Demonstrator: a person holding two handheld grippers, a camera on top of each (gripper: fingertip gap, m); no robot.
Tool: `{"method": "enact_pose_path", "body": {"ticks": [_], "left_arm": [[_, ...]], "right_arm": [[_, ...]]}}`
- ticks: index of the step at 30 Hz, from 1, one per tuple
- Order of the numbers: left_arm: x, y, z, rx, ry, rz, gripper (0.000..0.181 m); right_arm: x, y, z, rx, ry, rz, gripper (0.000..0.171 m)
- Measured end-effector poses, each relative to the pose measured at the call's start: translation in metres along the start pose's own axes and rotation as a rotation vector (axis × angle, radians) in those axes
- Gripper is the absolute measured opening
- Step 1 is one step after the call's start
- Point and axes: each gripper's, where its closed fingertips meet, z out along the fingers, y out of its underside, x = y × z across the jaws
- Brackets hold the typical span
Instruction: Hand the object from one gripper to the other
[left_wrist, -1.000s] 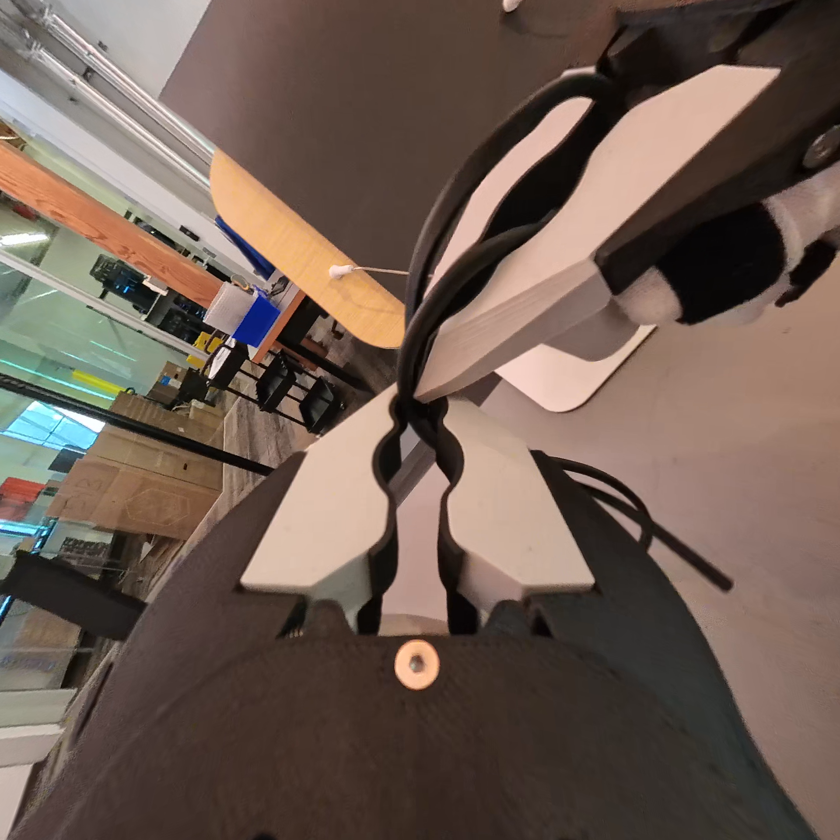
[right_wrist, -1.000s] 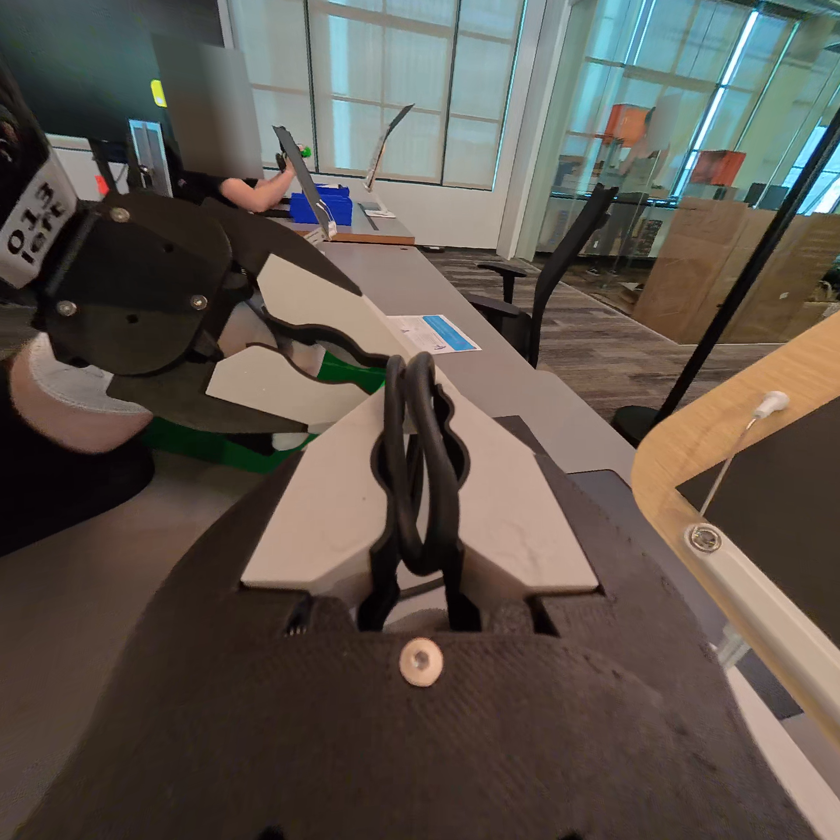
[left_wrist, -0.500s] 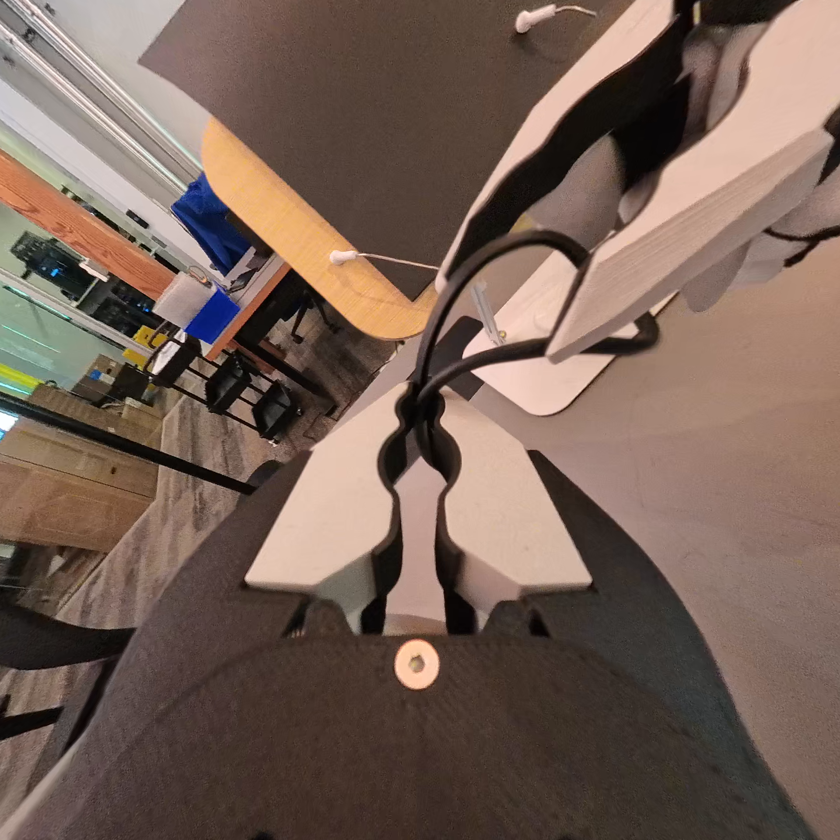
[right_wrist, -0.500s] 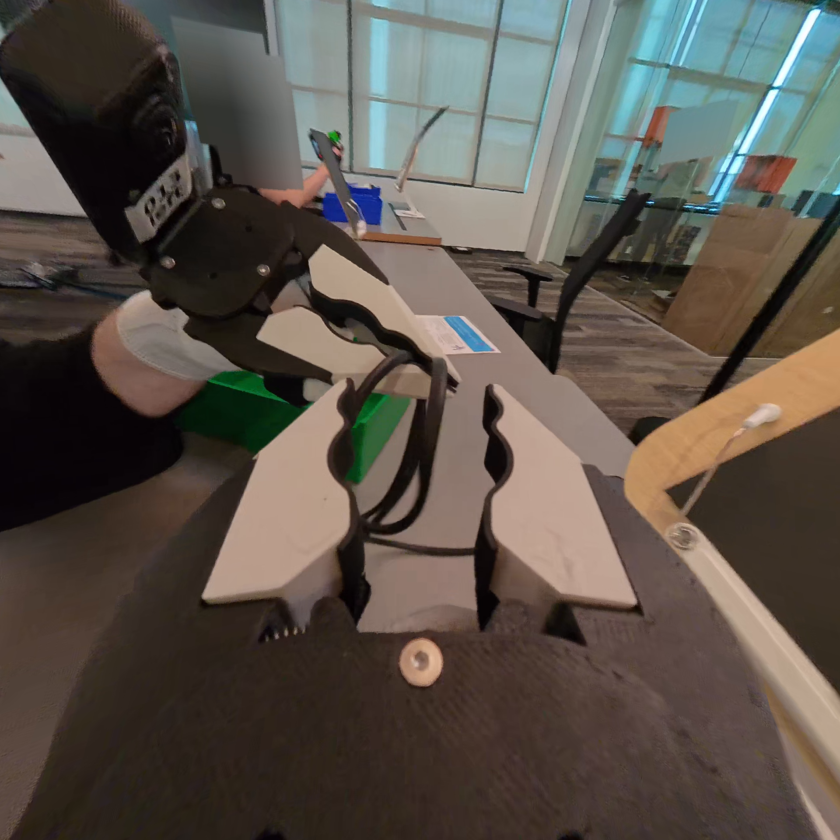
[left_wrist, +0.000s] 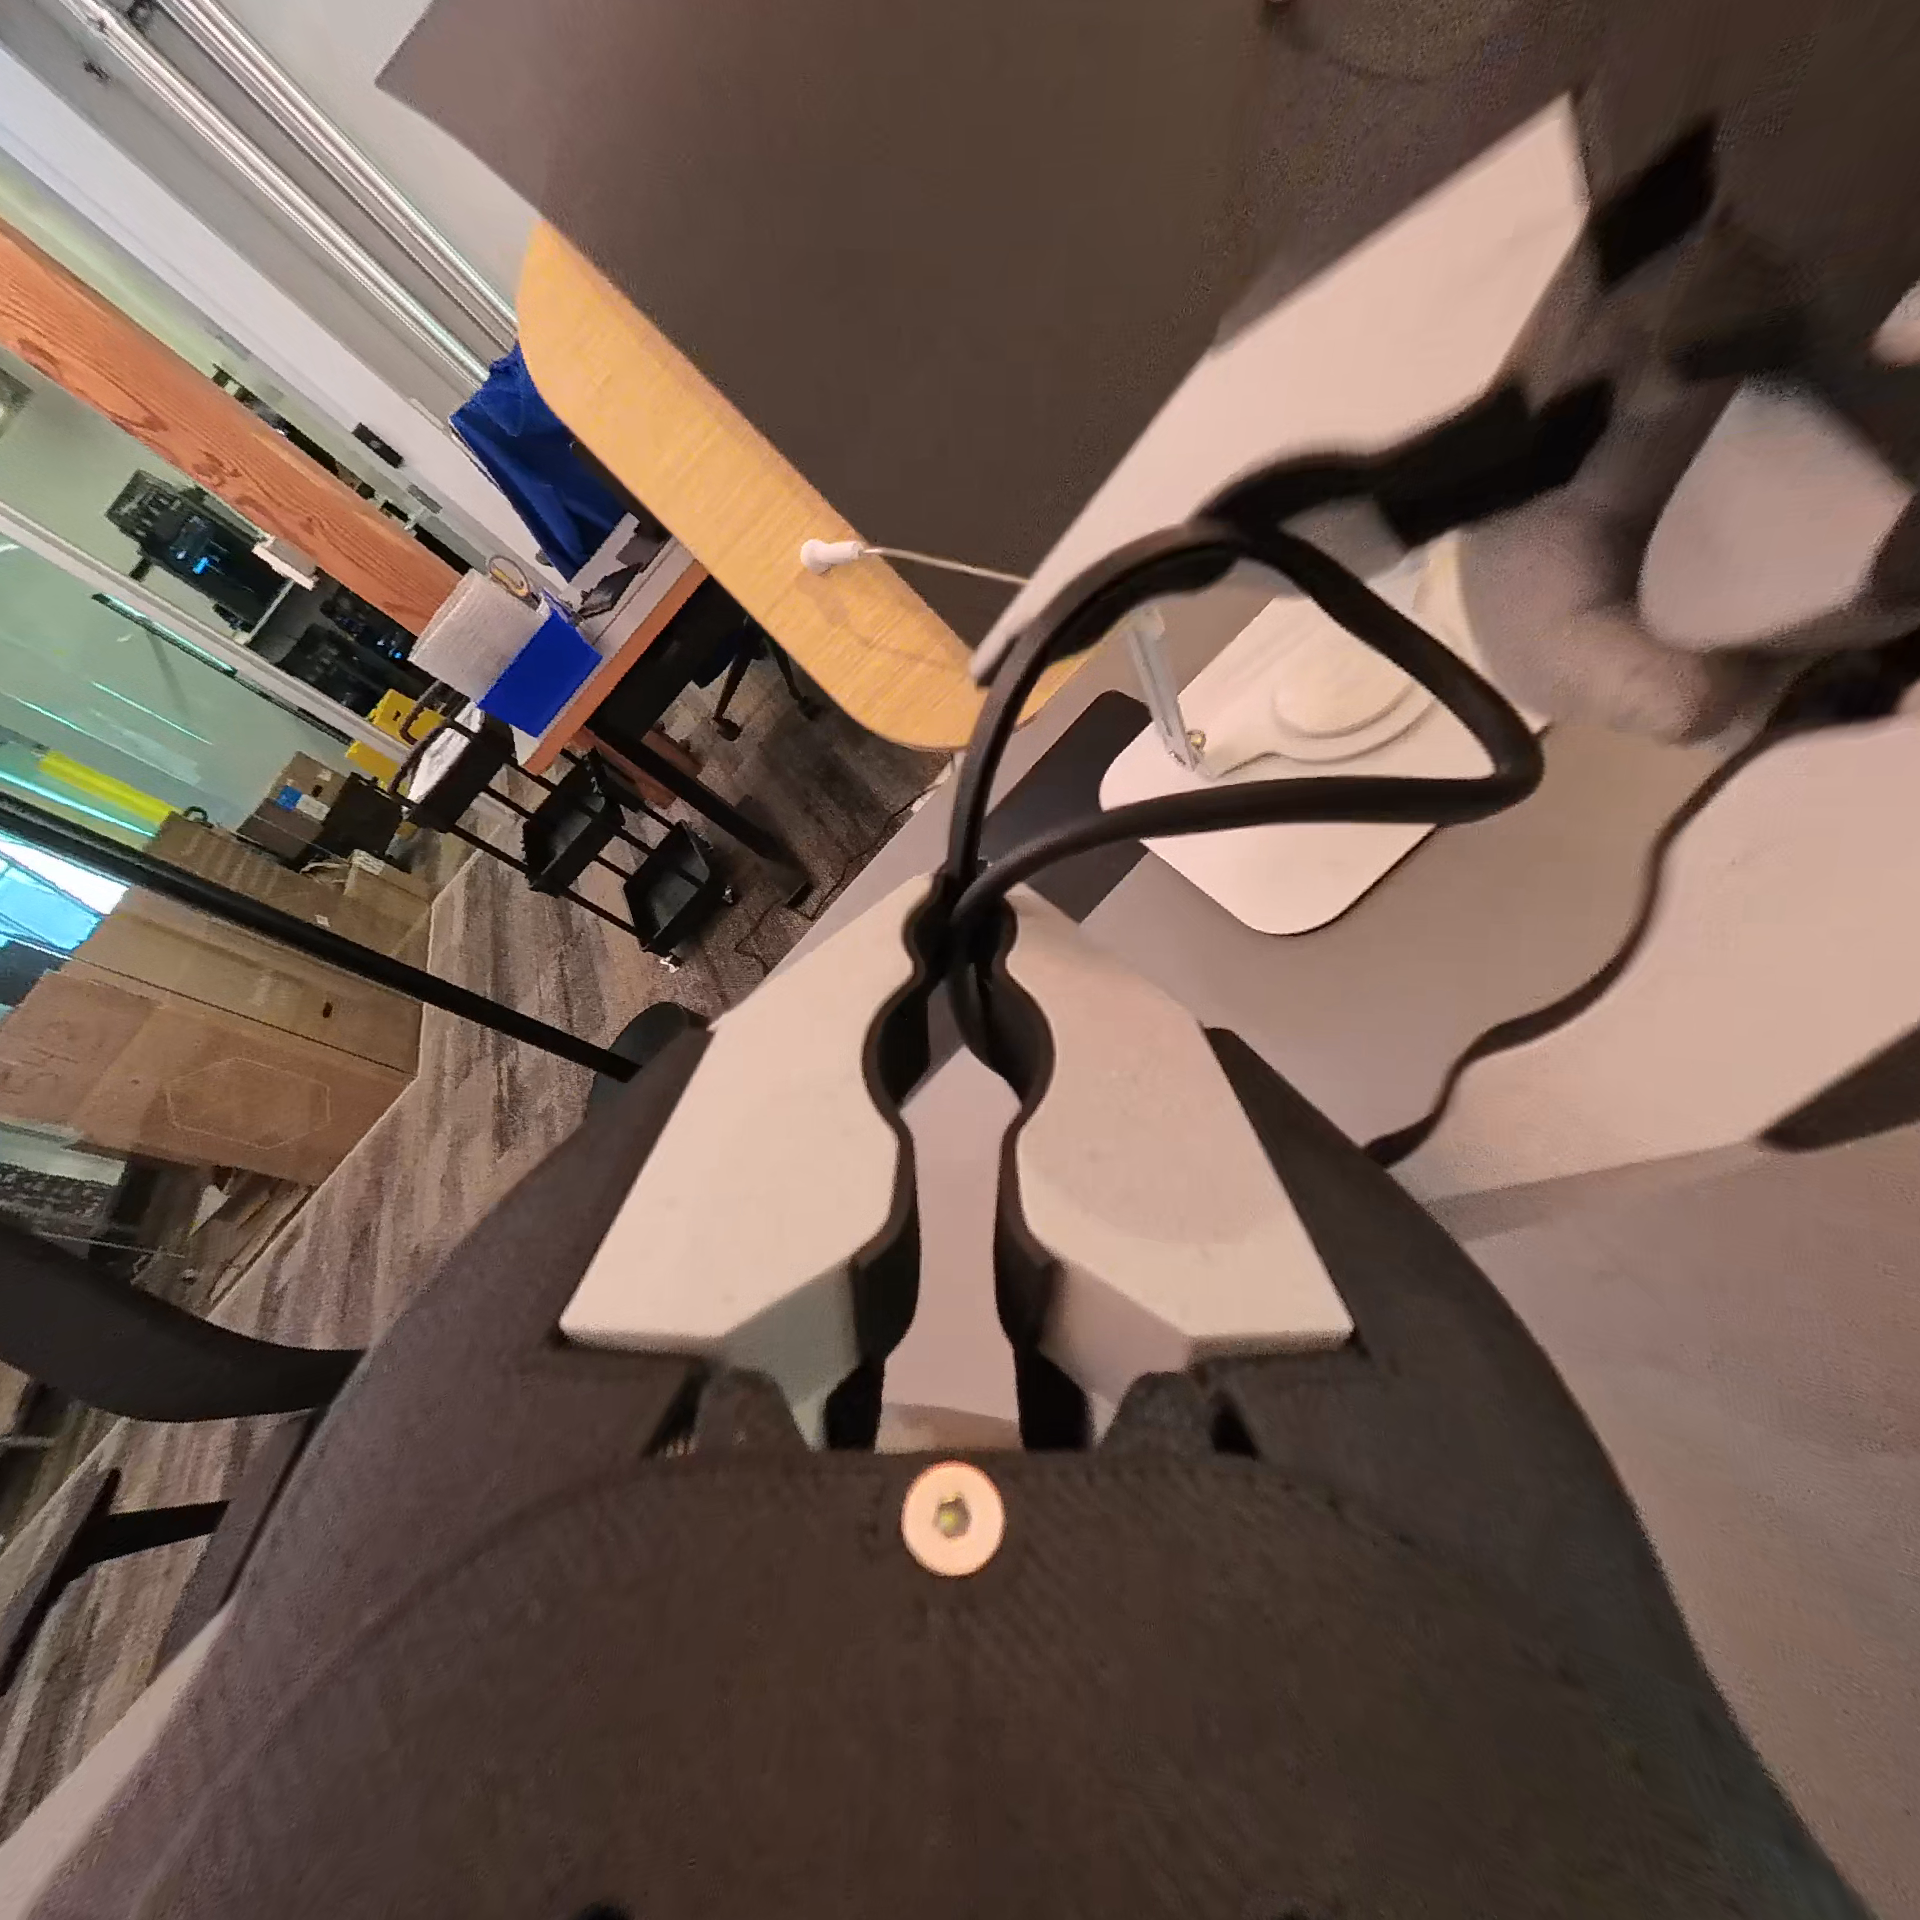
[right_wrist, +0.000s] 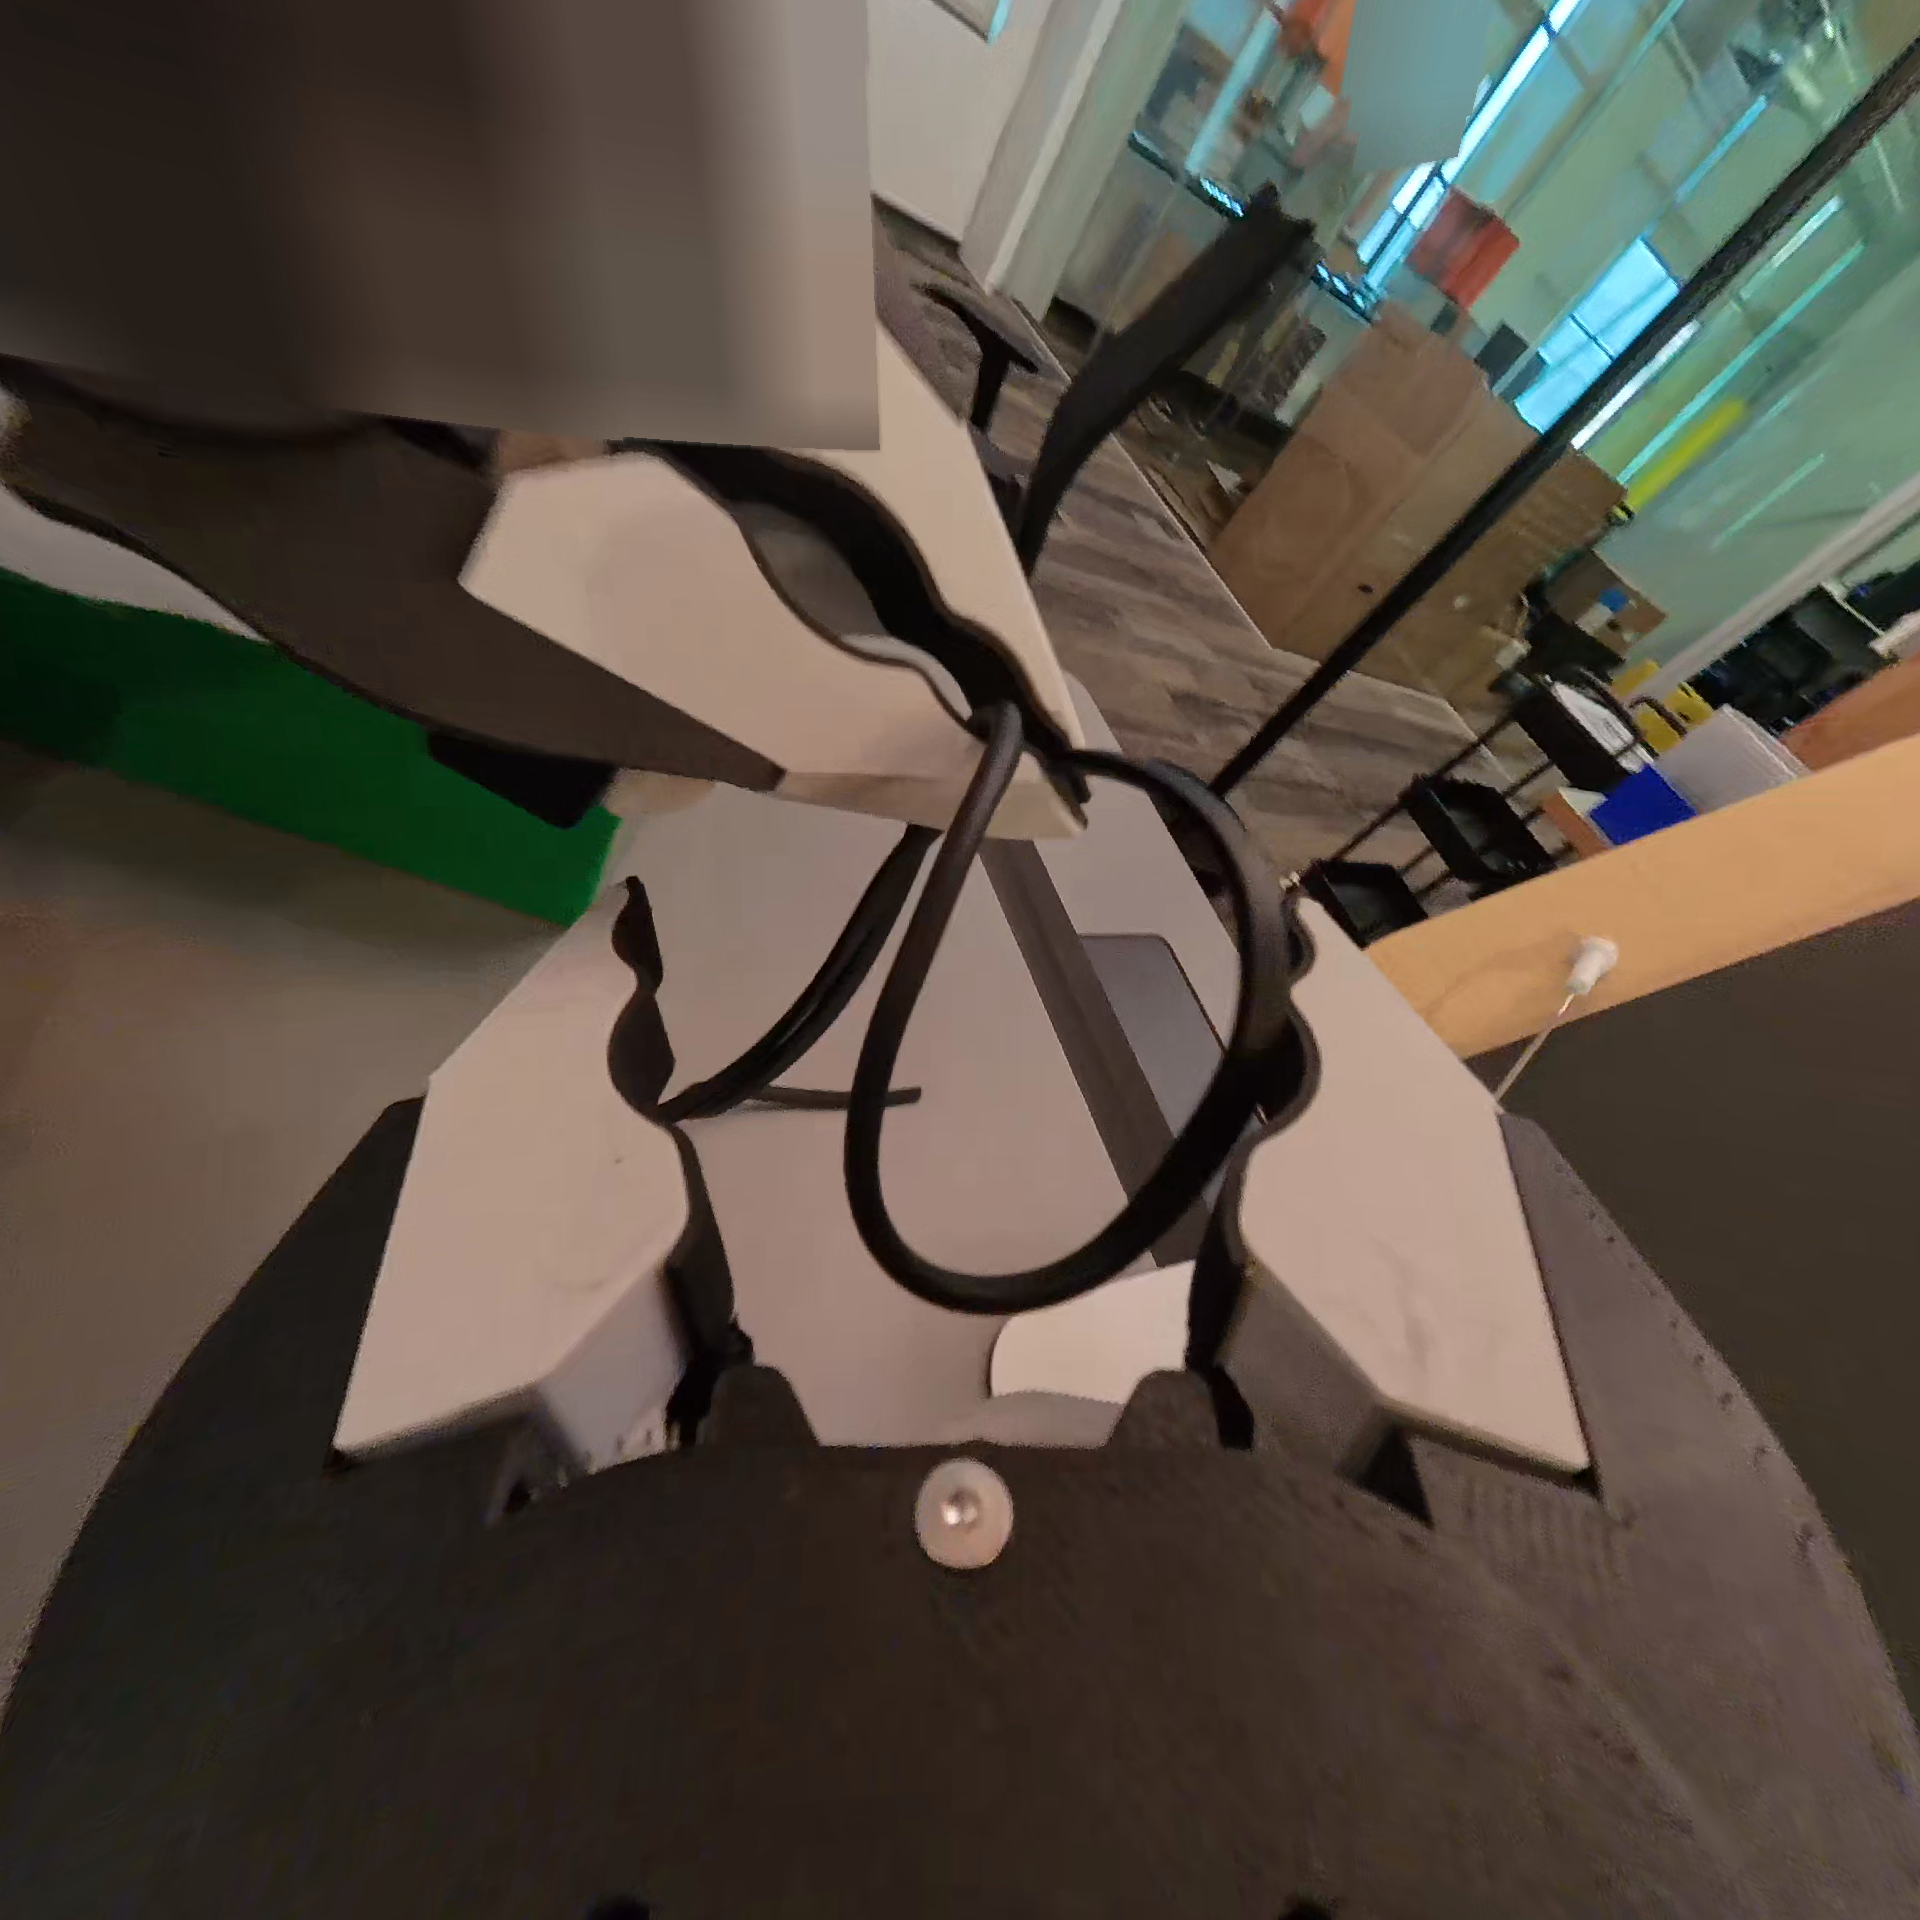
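Note:
The object is a coiled black cable (left_wrist: 1247, 810). My left gripper (left_wrist: 961, 930) is shut on it at the fingertips, and the loop sticks out up and to the right. The right gripper's fingers (left_wrist: 1351, 364) stand wide apart around that loop. In the right wrist view my right gripper (right_wrist: 961, 914) is open and the cable (right_wrist: 1039, 1294) hangs loose between its fingers, brushing both pads. The left gripper (right_wrist: 1023, 748) pinches the top of the loop from the upper left.
Both grippers are above a grey desk (left_wrist: 1662, 1455). A white monitor base (left_wrist: 1309, 862) and a wood-edged dark divider (right_wrist: 1662, 935) stand close behind. A green box (right_wrist: 312, 769) lies on the left. An office chair (right_wrist: 1143, 343) and cardboard boxes (right_wrist: 1382, 499) are farther off. The tips of both grippers are at nearly the same place.
My right gripper has opened from shut on the cable to wide open. The left gripper has kept its grip. The loop has spread out between the right fingers.

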Motion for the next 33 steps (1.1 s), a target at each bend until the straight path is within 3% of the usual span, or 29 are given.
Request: {"method": "enact_pose_path", "body": {"ticks": [7, 15, 26, 27, 29, 33], "left_arm": [[0.006, -0.007, -0.004, 0.03, 0.082, -0.136, 0.001], [0.01, -0.015, -0.011, 0.068, 0.172, -0.237, 0.001], [0.0, -0.016, -0.016, 0.099, 0.18, -0.27, 0.001], [-0.001, -0.015, -0.015, 0.095, 0.175, -0.275, 0.001], [-0.006, -0.012, -0.014, 0.094, 0.165, -0.288, 0.001], [-0.015, -0.009, -0.013, 0.101, 0.139, -0.321, 0.001]], "right_arm": [[0.004, 0.011, 0.013, -0.013, 0.068, 0.049, 0.078], [-0.003, 0.014, 0.012, 0.017, -0.02, 0.07, 0.003], [-0.004, 0.006, 0.006, 0.12, -0.133, 0.208, 0.003], [0.001, 0.006, 0.005, 0.113, -0.094, 0.179, 0.015], [0.005, 0.001, 0.003, 0.106, -0.05, 0.139, 0.057], [0.014, -0.01, 0.0, 0.083, 0.091, 0.019, 0.096]]}}
